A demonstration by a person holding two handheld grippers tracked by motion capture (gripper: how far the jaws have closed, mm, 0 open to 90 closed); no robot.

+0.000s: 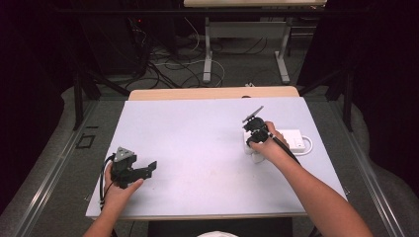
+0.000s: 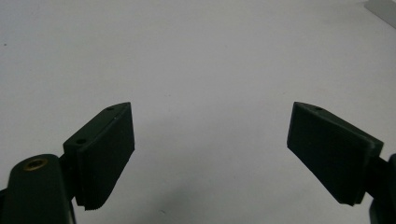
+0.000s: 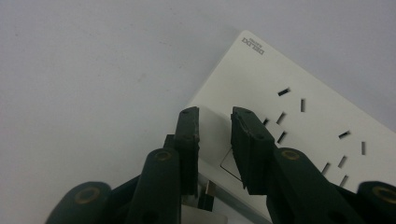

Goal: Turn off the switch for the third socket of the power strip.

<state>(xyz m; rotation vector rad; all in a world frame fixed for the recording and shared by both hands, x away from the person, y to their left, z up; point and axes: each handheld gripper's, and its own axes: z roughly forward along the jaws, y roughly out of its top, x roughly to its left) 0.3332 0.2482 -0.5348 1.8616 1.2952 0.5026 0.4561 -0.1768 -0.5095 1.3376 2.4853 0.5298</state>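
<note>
A white power strip (image 3: 308, 116) with several socket slots lies flat on the white table (image 1: 197, 138); in the high view this power strip (image 1: 292, 138) sits at the right. My right gripper (image 3: 215, 114) points down over the strip's near end, its jaws shut on a white plug (image 3: 213, 135). One metal prong (image 3: 210, 187) shows under the plug. From the high view, a hand covers most of the right gripper (image 1: 256, 133). My left gripper (image 2: 210, 140) is open over bare table, and the high view places this left gripper (image 1: 148, 169) near the front left corner.
The strip's white cable (image 1: 309, 145) loops at its right end. The table's wooden far edge (image 1: 212, 93) lies beyond the work area. Another desk's legs and floor cables (image 1: 207, 64) stand further back.
</note>
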